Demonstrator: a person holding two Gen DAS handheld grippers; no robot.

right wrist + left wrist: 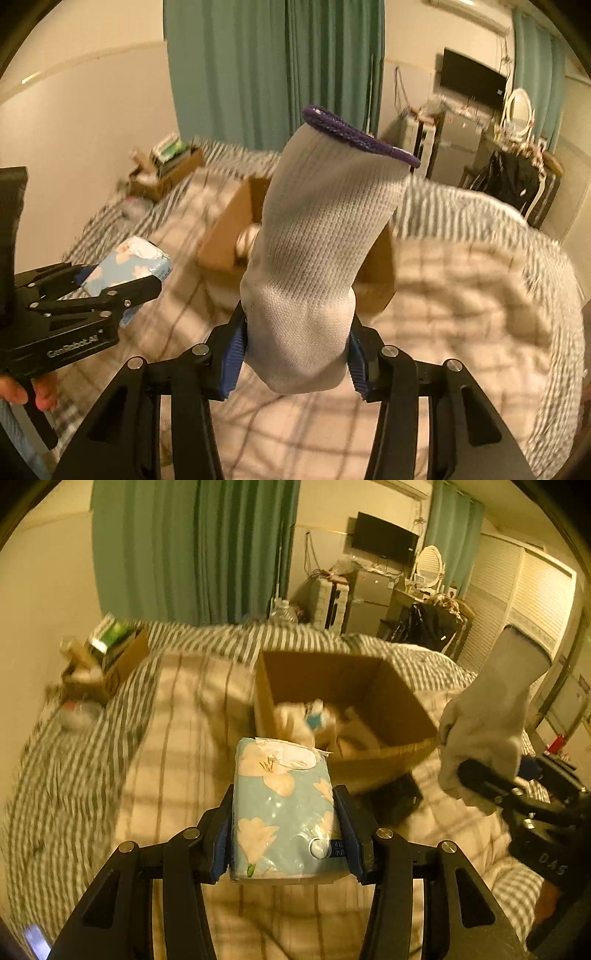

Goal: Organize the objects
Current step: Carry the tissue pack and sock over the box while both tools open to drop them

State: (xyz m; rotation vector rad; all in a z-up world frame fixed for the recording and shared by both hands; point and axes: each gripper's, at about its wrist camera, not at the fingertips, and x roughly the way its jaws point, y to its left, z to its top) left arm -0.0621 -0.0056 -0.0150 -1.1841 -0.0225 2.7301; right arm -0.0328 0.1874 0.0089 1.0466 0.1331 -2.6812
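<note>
Bedroom with teal curtains, a TV on the far wall, and everything's happening over a bed (177, 738) with a checked blanket over striped sheets. My left tongs (282, 830) are clamped on a pale blue floral tissue pack (280, 805), pads on both its long sides, held up above the blanket just short of the open cardboard box (399, 709). My right tongs (297, 354) are squeezed onto a white glove with a purple cuff (317, 240), cuff sticking up toward the box. Worry number one: the glove is floppy and only pinched at its lower end, so I reckon it could drape over the box rim instead of dropping in. Number two: both tongs are heading for the same opening and sit close, so they could bump. The tissue pack is squishy plastic too, might slide out. The box already has some pale stuff in it, too blurred to name. There's a second smaller box (110, 664) near the far-left edge of the bed, stacked with items, something green on top.
</note>
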